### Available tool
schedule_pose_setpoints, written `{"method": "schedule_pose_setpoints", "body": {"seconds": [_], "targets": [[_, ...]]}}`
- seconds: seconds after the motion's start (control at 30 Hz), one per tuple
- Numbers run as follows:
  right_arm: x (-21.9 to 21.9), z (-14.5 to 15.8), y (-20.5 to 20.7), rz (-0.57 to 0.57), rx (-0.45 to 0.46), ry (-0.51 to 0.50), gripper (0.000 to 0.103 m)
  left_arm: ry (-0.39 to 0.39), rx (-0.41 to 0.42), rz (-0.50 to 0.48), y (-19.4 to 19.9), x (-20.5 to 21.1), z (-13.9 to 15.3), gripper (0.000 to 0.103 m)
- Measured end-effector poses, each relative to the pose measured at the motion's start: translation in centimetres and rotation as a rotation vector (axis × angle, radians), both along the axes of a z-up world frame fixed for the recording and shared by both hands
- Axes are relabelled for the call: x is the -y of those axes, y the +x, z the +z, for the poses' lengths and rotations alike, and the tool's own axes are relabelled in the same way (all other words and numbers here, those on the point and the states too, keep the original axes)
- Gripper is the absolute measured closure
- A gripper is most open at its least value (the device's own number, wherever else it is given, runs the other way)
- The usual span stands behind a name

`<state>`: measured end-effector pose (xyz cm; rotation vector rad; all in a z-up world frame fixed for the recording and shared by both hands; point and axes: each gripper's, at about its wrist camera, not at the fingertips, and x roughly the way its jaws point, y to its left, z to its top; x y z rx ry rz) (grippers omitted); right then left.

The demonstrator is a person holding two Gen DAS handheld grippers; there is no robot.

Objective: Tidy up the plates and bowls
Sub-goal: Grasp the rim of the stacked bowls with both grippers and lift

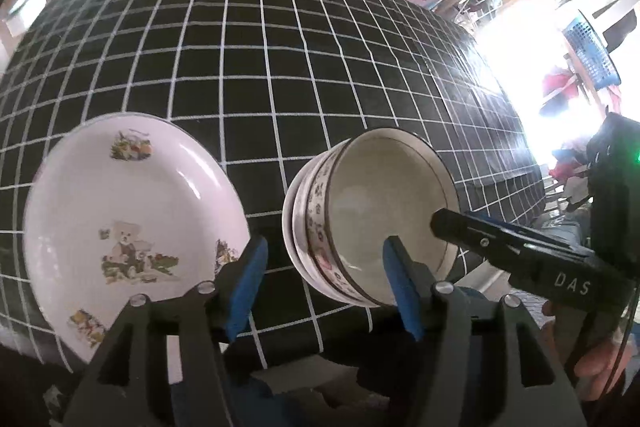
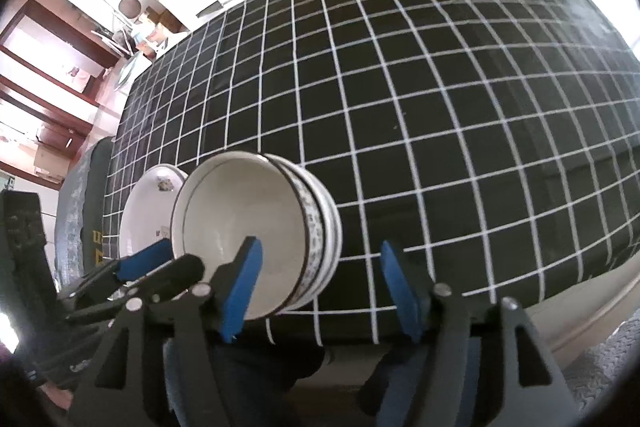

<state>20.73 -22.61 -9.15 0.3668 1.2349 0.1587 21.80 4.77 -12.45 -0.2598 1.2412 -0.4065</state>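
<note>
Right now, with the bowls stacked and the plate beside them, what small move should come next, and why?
Probably draw both grippers back from the dishes. The stacked bowls sit nested on the checked tablecloth, the plate beside them, and the jaws of the left gripper and right gripper stand open, gripping nothing.

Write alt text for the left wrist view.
A stack of bowls and a teddy-bear plate sit side by side on a black grid tablecloth. The left hand-held gripper is open between them, and the right hand-held gripper reaches into the top bowl.
</note>
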Motion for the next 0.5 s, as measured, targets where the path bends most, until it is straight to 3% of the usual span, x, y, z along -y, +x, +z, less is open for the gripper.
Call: {"method": "schedule_pose_setpoints", "body": {"seconds": [0.2,0.5], "targets": [[0.0,-1.3,0.7,-0.023,-0.039,0.011,0.036,-0.031,-0.034,-0.028,1.1,0.4,-1.7,0.045],[0.9,-3.6,1.2,-0.069,-0.101,0.069,0.03,-0.019,-0.053,-0.069,2.3,1.4,-3.1,0.045]]}}
